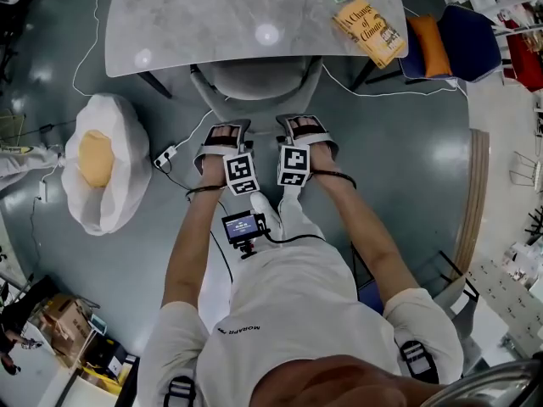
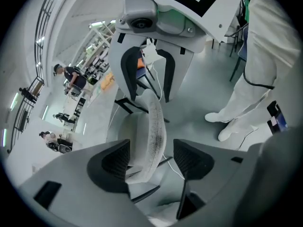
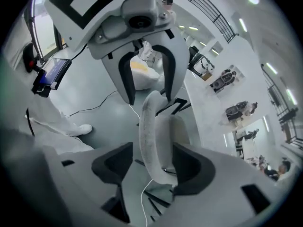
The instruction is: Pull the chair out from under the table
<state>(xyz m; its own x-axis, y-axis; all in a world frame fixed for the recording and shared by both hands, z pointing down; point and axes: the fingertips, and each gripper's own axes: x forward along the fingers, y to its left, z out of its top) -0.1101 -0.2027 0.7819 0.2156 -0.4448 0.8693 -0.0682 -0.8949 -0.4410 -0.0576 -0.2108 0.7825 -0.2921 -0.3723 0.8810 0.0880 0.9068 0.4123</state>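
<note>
Seen from the head camera, a person in a white shirt reaches both bare forearms forward over a grey floor, with a small screen device (image 1: pixel 243 225) hanging at the chest. The head view hides the jaw tips behind the hands and marker cubes.

The left gripper (image 1: pixel 222 130) and right gripper (image 1: pixel 305 125) sit side by side at the curved back of the grey chair (image 1: pixel 263 83). Only that back rim shows here. The seat and legs are tucked under the marble-topped table (image 1: pixel 212 19).

The left gripper view shows the left gripper (image 2: pixel 154 159) with its jaws spread wide and the chair (image 2: pixel 154 129) back rim standing between them. The rim lies close to the left-hand pad, with a clear gap on the other side. In the right gripper view, the right gripper (image 3: pixel 152 164) is likewise spread. The chair (image 3: pixel 152 126) back passes between its pads, close against the right-hand one; contact cannot be confirmed.

A yellow book (image 1: pixel 369 30) lies on the table's far right corner, and a second one beyond it is cut off by the frame. A white beanbag (image 1: pixel 102 164) sits on the floor at left.
</note>
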